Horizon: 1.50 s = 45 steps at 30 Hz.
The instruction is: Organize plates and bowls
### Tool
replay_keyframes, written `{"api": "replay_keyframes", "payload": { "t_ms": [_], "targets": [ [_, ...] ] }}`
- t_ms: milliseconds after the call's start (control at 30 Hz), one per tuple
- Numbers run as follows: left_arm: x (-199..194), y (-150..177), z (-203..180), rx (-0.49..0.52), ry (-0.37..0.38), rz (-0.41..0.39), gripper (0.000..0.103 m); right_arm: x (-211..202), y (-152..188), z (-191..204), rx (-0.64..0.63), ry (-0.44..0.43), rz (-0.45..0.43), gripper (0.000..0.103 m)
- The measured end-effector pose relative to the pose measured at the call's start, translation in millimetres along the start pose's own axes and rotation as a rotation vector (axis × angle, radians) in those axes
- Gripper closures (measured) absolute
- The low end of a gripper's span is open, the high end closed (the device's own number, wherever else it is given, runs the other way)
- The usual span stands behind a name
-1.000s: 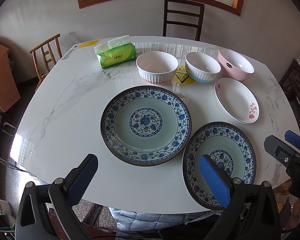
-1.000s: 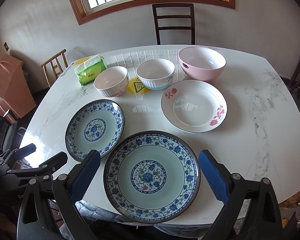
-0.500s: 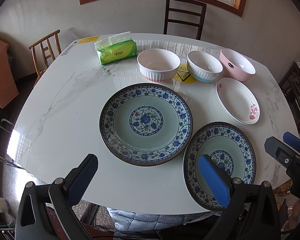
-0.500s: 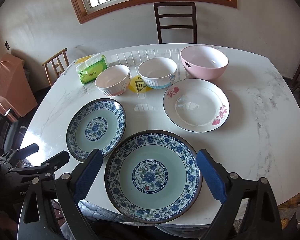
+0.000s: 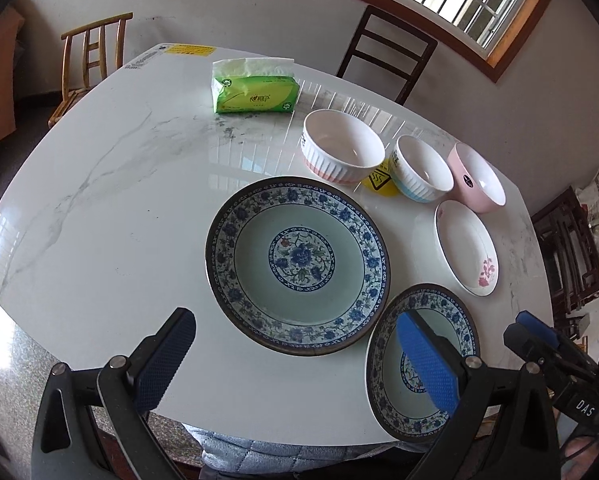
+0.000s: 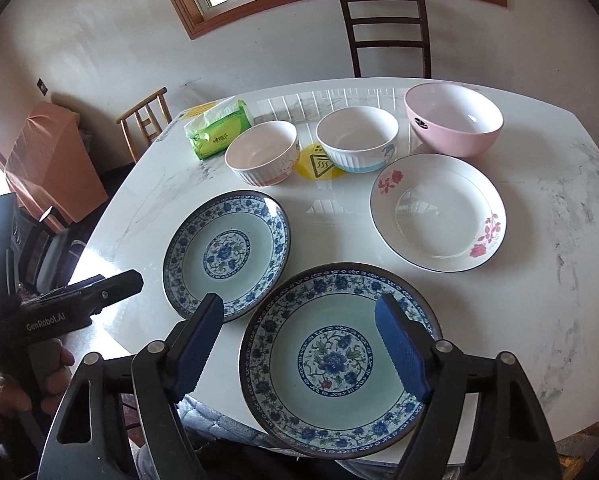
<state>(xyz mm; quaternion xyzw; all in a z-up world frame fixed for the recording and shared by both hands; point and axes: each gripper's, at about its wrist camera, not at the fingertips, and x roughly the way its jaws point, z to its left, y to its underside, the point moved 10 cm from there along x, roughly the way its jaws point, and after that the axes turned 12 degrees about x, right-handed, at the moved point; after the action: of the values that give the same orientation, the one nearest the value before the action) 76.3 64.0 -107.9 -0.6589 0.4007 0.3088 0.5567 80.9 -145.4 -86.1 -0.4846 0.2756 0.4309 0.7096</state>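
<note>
Right wrist view: lying flat on marble table (image 6: 539,280), near blue-patterned plate (image 6: 335,360) overhanging front edge, second blue-patterned plate (image 6: 227,252) just left. Hovering level above near plate, right gripper (image 6: 299,344) spread wide, holding nothing. Left gripper (image 5: 295,360) likewise gaping, empty.

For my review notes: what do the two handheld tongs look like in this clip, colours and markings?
Both are black plastic frames with silver pivot bolts and blue ribbed pads on the fingertips. The left tongs and the right tongs look alike. White lettering on the left one's body reads "GenRobot.AI"; the right one's shows "DAS". A bare hand holds the left handle. No cables show.
</note>
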Motion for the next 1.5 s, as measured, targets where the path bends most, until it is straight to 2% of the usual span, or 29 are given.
{"api": "replay_keyframes", "payload": {
  "t_ms": [100,133,200,367,433,500,633,800,867,933,1033,1500],
  "targets": [
    [4,-2,16,-0.053,0.047,0.006,0.000,8,-2,3,-0.006,-0.021,0.021,0.029],
    [6,-3,21,-0.070,0.060,0.007,0.000,10,-3,5,-0.009,-0.045,0.030,0.033],
    [10,-4,32,-0.100,0.068,0.023,0.006,16,-5,9,-0.015,-0.063,0.049,0.037],
    [21,-5,53,-0.159,0.086,0.047,0.011,32,-11,15,-0.032,-0.085,0.084,0.043],
    [28,-4,59,-0.173,0.099,0.063,0.016,39,-14,17,-0.034,-0.088,0.101,0.046],
    [35,-4,65,-0.202,0.111,0.078,0.029,46,-18,20,-0.035,-0.108,0.120,0.048],
    [48,-2,76,-0.259,0.127,0.101,0.037,65,-25,24,-0.020,-0.117,0.165,0.052],
    [62,0,85,-0.296,0.152,0.128,0.052,87,-27,27,-0.010,-0.117,0.213,0.059],
    [66,1,88,-0.305,0.163,0.134,0.053,96,-28,28,-0.005,-0.128,0.233,0.063],
    [70,0,90,-0.309,0.169,0.140,0.053,104,-28,28,-0.010,-0.131,0.250,0.072],
    [75,0,93,-0.316,0.186,0.148,0.054,114,-30,30,0.003,-0.155,0.280,0.077],
    [91,-2,93,-0.290,0.231,0.173,0.054,157,-36,13,0.019,-0.134,0.364,0.079]
  ]
}}
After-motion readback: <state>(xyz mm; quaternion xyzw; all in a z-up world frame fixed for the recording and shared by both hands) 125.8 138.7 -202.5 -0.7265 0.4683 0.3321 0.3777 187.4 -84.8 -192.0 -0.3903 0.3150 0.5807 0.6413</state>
